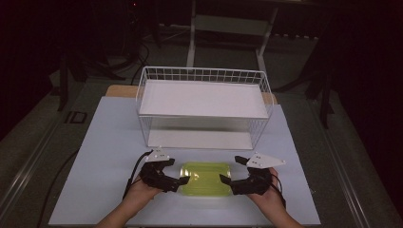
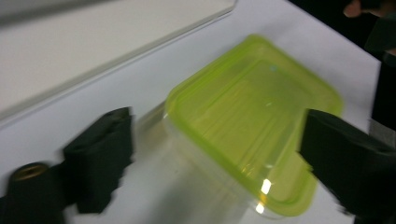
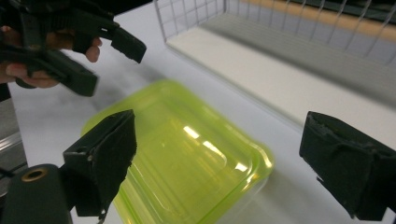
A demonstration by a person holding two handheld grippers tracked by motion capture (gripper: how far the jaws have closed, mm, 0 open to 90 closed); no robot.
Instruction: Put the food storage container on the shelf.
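A dim room with dark stands surrounds a pale table (image 1: 109,142), and toward 12 o'clock on it stands a white wire basket (image 1: 204,76) with a flat white shelf (image 1: 204,97) across its top. In front of the basket, at 6 o'clock on the table and apart from it, lies a clear food container with a lime-green lid (image 1: 205,179) (lid on, sitting flat).

The left gripper (image 1: 178,176) comes in at the container's 9 o'clock end and the right gripper (image 1: 227,175) at its 3 o'clock end, the 2 pointing at each other. Both stand open: in the left gripper view the container's lid (image 2: 252,121) shows between the spread black jaws with none of the pads pressing on it, and in the right gripper view the lid (image 3: 187,154) likewise lies between wide jaws, with the left gripper (image 3: 109,63) farther off at 10 o'clock.

The work looks like a 2-sided pick-up. The risk is a bad bite: the walls are smooth and the lid rim thin, so a jaw closing only on the rim could pop the lid or let the box slip. Uneven closing could skid it toward the basket
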